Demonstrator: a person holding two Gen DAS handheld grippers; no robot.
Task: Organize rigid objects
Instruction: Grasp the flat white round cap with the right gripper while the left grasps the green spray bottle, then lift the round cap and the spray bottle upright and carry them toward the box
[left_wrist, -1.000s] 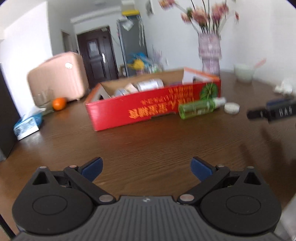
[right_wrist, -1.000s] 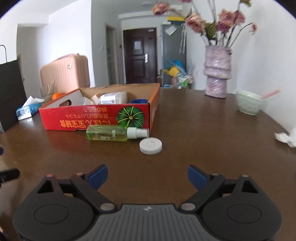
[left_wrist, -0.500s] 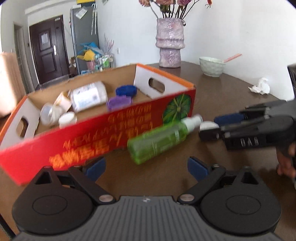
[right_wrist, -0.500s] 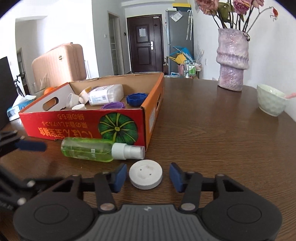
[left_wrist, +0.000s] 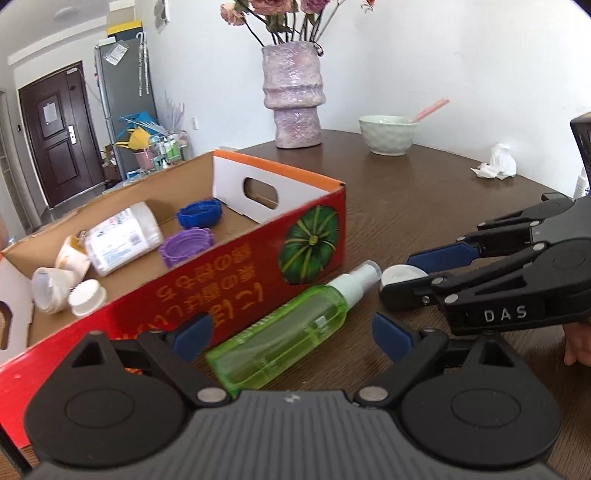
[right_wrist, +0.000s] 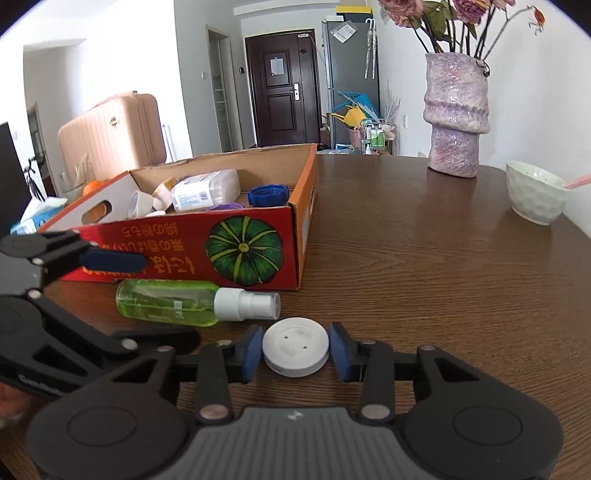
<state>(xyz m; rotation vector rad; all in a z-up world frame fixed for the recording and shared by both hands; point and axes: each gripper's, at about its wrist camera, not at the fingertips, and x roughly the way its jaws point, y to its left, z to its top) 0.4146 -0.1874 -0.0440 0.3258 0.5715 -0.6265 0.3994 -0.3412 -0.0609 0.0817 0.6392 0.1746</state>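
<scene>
A green spray bottle (left_wrist: 280, 336) lies on the table against the red cardboard box (left_wrist: 236, 291). It also shows in the right wrist view (right_wrist: 177, 302). My left gripper (left_wrist: 291, 334) is open with the bottle's base between its fingers. A white round lid (right_wrist: 295, 346) lies on the table by the bottle's nozzle. My right gripper (right_wrist: 295, 352) has closed in around the lid, pads at its sides. The right gripper also shows in the left wrist view (left_wrist: 406, 278), around the lid (left_wrist: 400, 274). The box (right_wrist: 236, 254) holds a white jar (left_wrist: 122, 242), blue and purple lids and small cups.
A purple vase (right_wrist: 458, 114) with flowers stands at the far side of the table. A pale green bowl (right_wrist: 535, 197) with a pink spoon sits at the right. A crumpled tissue (left_wrist: 496, 162) lies near the edge. A tissue pack and an orange (right_wrist: 90, 186) sit behind the box.
Both grippers have moved forward. The left came up around the bottle's base. The right reached the white lid and narrowed its fingers onto it.
</scene>
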